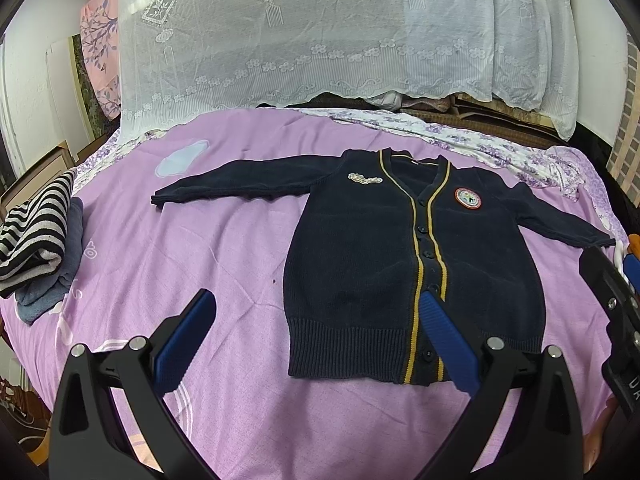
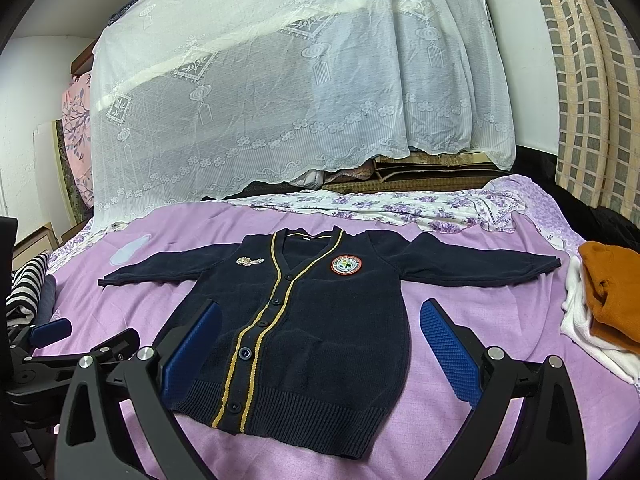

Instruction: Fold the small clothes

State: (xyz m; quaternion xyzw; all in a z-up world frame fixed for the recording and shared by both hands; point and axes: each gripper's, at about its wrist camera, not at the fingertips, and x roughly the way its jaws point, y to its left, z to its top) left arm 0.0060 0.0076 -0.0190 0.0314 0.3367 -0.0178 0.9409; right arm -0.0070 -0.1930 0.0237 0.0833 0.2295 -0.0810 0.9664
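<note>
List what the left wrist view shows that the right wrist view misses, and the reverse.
Only the left wrist view: the whole folded striped top on a blue-grey garment.

Only the right wrist view: an orange garment on white cloth, plus a checked curtain.

Both: the navy cardigan spread flat on the purple sheet, the lace cover, and both claws open, left and right.

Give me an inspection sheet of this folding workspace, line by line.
Surface: purple bedsheet, lightly creased.
Job's things: navy cardigan spread flat, buttoned, both sleeves out sideways.
Clutter: striped garment pile on the left; orange garment on white cloth on the right.
Grippers: left tongs and right tongs open, empty, above the hem.
Cables: nothing seen.
Surroundings: white lace cloth draped behind; floral sheet at the far edge.
</note>
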